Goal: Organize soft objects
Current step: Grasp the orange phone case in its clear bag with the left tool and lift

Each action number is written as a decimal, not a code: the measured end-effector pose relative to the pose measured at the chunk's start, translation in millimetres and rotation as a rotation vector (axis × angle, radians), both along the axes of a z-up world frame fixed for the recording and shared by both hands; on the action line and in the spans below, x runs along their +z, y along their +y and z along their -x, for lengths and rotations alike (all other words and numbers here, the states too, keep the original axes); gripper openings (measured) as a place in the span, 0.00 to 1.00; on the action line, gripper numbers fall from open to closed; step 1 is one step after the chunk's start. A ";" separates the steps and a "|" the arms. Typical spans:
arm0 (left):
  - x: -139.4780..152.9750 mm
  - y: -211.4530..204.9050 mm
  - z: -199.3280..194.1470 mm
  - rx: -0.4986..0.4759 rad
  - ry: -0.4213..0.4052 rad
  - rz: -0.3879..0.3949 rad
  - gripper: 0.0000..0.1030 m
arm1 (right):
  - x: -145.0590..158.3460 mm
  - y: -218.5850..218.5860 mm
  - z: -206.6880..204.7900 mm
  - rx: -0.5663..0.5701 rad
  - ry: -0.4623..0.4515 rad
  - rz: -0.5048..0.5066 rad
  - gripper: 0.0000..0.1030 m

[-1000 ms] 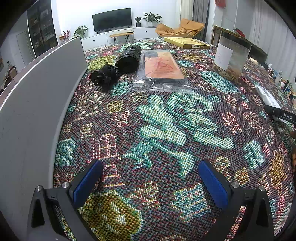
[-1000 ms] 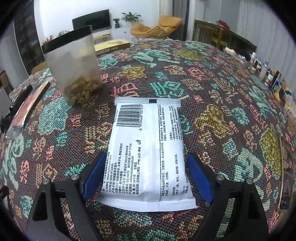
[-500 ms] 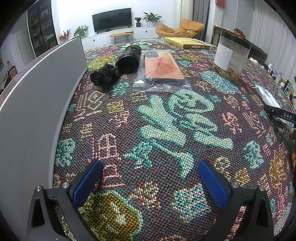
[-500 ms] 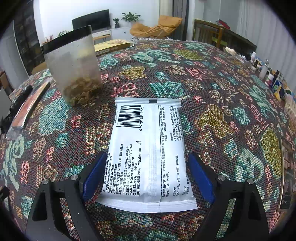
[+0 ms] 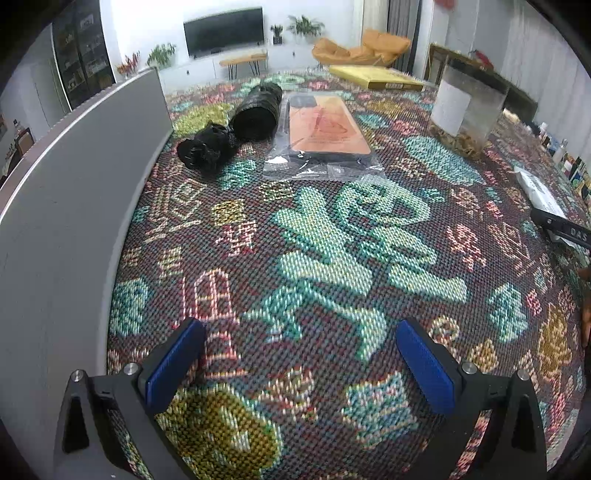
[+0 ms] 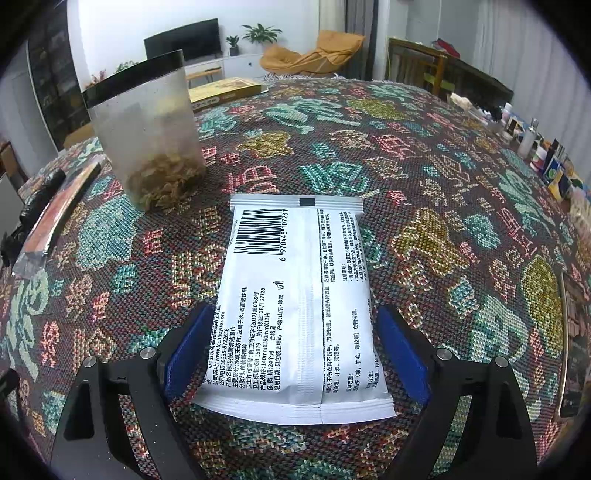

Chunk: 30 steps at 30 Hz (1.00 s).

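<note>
Room: white walls; wall-mounted television; low white cabinet; orange lounge chair; potted plants; curtained window.

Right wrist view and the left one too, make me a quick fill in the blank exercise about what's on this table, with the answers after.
1. The white packet lies between the pads of the ____ gripper.
2. The printed side facing up on the white packet shows a black ____ near its far end.
3. The left gripper has its jaws apart and holds ____.
4. The clear canister has a lid coloured ____.

Answers: right; barcode; nothing; black
</note>
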<state>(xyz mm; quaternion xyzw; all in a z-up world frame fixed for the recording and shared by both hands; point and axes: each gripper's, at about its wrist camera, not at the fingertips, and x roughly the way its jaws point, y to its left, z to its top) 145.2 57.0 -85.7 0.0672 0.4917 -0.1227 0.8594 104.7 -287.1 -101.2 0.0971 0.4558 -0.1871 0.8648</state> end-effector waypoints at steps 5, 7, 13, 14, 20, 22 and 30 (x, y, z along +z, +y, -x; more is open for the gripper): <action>24.7 -7.4 -46.6 0.029 0.005 0.024 1.00 | -0.1 0.0 -0.1 0.000 0.000 0.000 0.89; 38.9 -10.2 -67.4 0.045 -0.017 0.049 1.00 | -0.1 0.1 -0.1 0.000 0.000 0.000 0.89; 25.7 -45.3 -141.5 0.026 0.084 0.003 1.00 | -0.1 0.0 0.1 0.000 0.000 -0.001 0.89; 20.6 -49.1 -151.7 0.031 0.099 0.019 1.00 | 0.0 0.0 0.1 0.000 0.000 0.000 0.89; -3.4 -76.0 -191.7 0.053 0.079 -0.019 1.00 | 0.3 -0.3 0.3 0.000 0.000 -0.001 0.90; -4.0 -75.0 -195.9 0.073 0.054 -0.005 1.00 | -0.5 0.1 -0.6 0.003 0.002 -0.001 0.90; 5.0 -72.6 -164.0 0.036 -0.004 0.015 0.72 | -0.8 0.5 -1.2 0.004 0.002 -0.002 0.90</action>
